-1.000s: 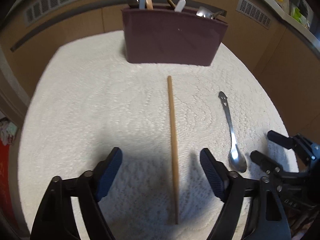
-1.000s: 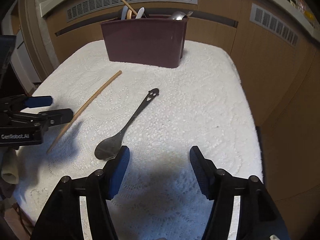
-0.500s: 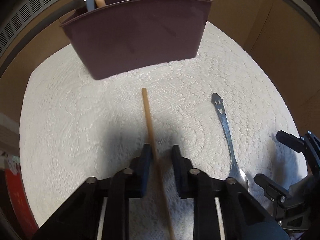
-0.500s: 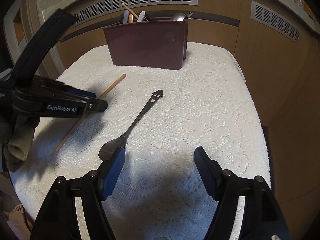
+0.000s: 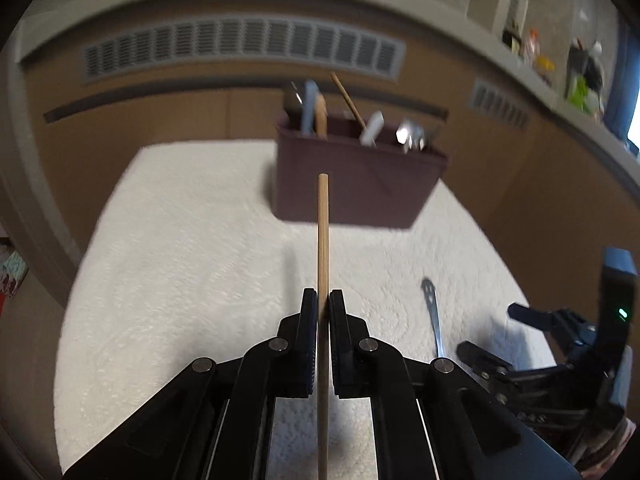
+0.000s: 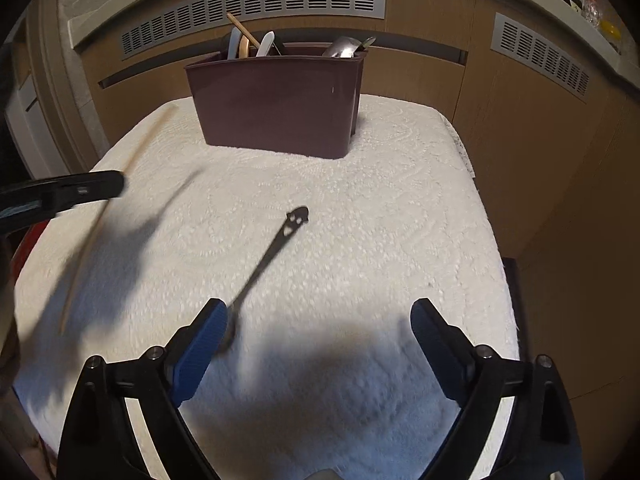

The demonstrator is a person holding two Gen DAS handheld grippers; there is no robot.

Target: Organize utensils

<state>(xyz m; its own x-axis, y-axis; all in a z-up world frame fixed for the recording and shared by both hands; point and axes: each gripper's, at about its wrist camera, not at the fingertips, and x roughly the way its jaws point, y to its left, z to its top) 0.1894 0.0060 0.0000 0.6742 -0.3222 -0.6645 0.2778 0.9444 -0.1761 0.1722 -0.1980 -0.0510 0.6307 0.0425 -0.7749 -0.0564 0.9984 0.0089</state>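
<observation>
The chopstick is clamped in the left hand-held gripper; it should be tipped upright before lowering into the holder at twelve o'clock. The right hand-held gripper is opening, empty.

The left tongs clamp a wooden chopstick pointing ahead toward the maroon utensil holder; a metal spoon lies to their right.

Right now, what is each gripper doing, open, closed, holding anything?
Left gripper: closed on the wooden chopstick.
Right gripper: opening, holding nothing; the metal spoon lies on the cloth beside one finger.
</observation>
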